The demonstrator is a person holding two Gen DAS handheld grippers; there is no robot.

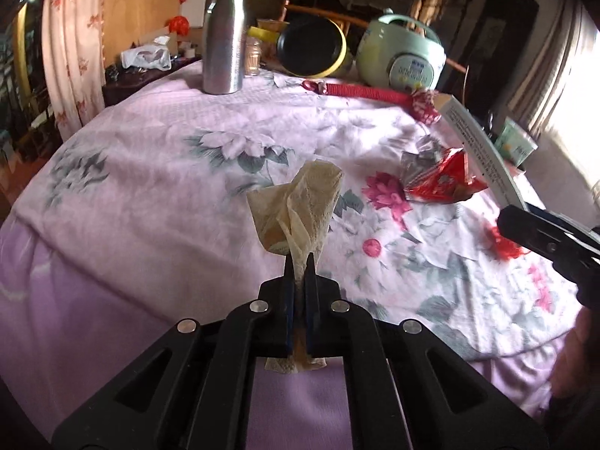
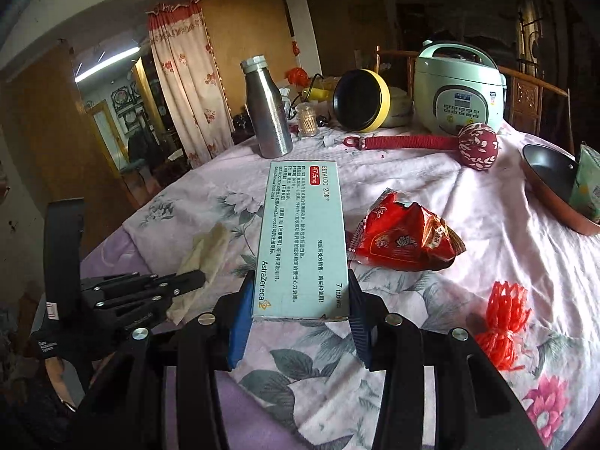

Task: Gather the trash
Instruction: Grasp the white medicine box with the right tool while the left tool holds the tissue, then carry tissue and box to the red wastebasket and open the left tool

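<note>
Over the floral cloth [image 1: 157,195] our left gripper [image 1: 299,262] pinched a tissue [image 1: 300,202] shut; the right gripper [image 2: 300,300] clamped a box [image 2: 300,240] by one end, which we feared might pivot loose.

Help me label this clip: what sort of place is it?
Most likely a lived-in home's dining area: a rice cooker and steel bottle stand on a table under a floral cloth, with curtains behind.

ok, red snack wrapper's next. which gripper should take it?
Neither is free: left gripper is shut on the crumpled tissue, right gripper clamps the medicine box. Once emptied, probably right: the red snack wrapper lies just beside its box.
</note>
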